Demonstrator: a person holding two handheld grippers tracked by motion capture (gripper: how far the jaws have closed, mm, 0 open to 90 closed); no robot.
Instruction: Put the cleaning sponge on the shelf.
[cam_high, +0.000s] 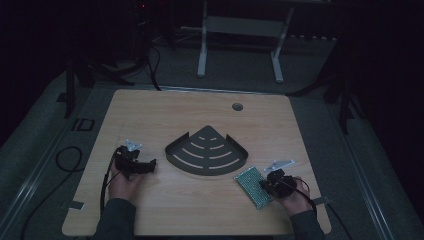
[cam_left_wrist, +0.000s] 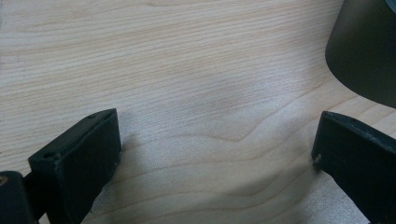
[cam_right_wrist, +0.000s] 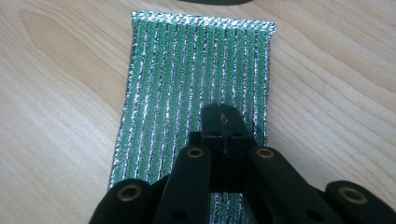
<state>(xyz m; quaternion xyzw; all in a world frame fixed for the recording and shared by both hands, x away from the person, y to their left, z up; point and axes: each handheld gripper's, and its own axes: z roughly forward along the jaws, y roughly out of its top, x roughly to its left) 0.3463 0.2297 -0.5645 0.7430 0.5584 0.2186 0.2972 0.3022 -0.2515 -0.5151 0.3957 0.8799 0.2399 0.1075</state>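
**Now: your right gripper is pressed onto the green scouring pad**

Right now your right gripper has its 2 jaws brought fully together, tips resting on top of the scouring pad; whether they pinch any of it you cannot tell. The pad is a flat rectangle of glittery green mesh with silvery stripes along its length. It lies flat near the front right corner of the table, just in front of the rack's right end.

Your left gripper has its jaws wide apart with bare wood between them, near the table's left edge.

The dark fan-shaped rack with curved slots sits at the middle of the table, and nothing lies in it. Its dark wall shows at the upper right of the left gripper view.

The table is light wood grain with 1 round cable hole near the far edge. Around it the room is dim, with a white frame stand beyond the far edge.
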